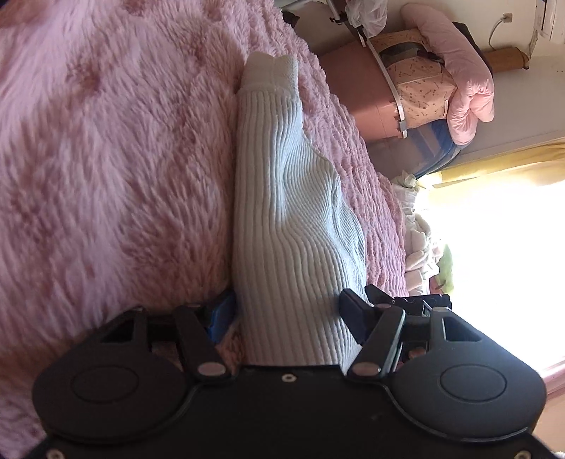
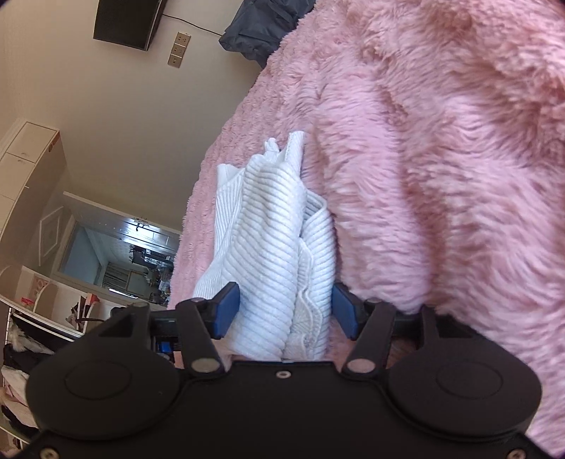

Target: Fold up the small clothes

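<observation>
While left gripper [image 1: 287, 317] straddles ribbed garment [image 1: 282, 212], right gripper [image 2: 280, 310] brackets bunched folds; whether either grips, unclear.

daylight floods in from a blown-out window [image 1: 494, 229] in the left wrist view; both views are bright, fisheye-bent at the edges, with slightly blurred blanket [image 2: 441, 176] fur.

Fluffy pink blanket [image 1: 106, 159]; rolled pink quilt [image 1: 459, 81]; wall sockets [image 2: 178, 49]; dark clothing heap [image 2: 261, 28].
</observation>
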Motion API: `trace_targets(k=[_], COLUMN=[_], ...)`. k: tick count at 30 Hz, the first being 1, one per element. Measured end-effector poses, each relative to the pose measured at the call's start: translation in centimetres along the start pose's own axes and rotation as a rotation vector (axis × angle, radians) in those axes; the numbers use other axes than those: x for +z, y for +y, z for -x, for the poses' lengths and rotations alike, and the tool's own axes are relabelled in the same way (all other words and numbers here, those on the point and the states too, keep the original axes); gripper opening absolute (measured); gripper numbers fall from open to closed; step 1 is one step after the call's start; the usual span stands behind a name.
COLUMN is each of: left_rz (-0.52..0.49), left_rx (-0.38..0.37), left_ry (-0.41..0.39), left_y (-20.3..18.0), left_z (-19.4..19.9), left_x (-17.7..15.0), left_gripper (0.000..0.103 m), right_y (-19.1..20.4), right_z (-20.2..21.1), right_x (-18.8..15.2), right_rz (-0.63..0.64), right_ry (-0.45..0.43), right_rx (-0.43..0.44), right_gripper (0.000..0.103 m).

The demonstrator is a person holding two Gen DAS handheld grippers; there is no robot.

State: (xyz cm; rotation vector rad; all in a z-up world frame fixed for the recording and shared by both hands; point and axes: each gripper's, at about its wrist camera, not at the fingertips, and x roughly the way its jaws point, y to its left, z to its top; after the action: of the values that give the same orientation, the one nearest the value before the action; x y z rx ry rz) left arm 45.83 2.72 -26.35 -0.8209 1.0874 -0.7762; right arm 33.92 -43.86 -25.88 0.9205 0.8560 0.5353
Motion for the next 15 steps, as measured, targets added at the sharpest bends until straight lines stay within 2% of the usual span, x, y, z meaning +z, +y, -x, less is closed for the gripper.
trace_targets(k=[5, 7, 11, 13, 15], left_rz=[0.023, 0.013, -0.027, -0.033, -0.072], left_rx=[-0.008, -0.021, -0.059, -0.064, -0.07], left_ry=[0.04, 0.031, 0.0, -0.006, -0.013], left_y=[0.1, -0.5, -2.0, -2.9, -4.4], left_z=[-2.4, -2.7, -2.1, -1.7, -1.1], left_x=[0.9, 1.0, 0.5, 0.4, 0.5], left_gripper=[0.071, 0.066, 0.059, 0.046, 0.044], right_y=[0.3, 0.5, 2.2, 3.5, 5.0], right_z=[-2.1, -2.4, -1.8, -1.4, -1.1], right_x=[1.0, 1.0, 0.3, 0.2, 0.3], right_rz=[-0.022, -0.036, -0.009, 0.016, 0.052], right_ry=[0.024, 0.009, -0.026, -0.038, -0.044], right_rx=[-0.011, 0.0, 0.014, 0.012, 0.014], right_gripper=[0.063, 0.061, 0.046, 0.042, 0.04])
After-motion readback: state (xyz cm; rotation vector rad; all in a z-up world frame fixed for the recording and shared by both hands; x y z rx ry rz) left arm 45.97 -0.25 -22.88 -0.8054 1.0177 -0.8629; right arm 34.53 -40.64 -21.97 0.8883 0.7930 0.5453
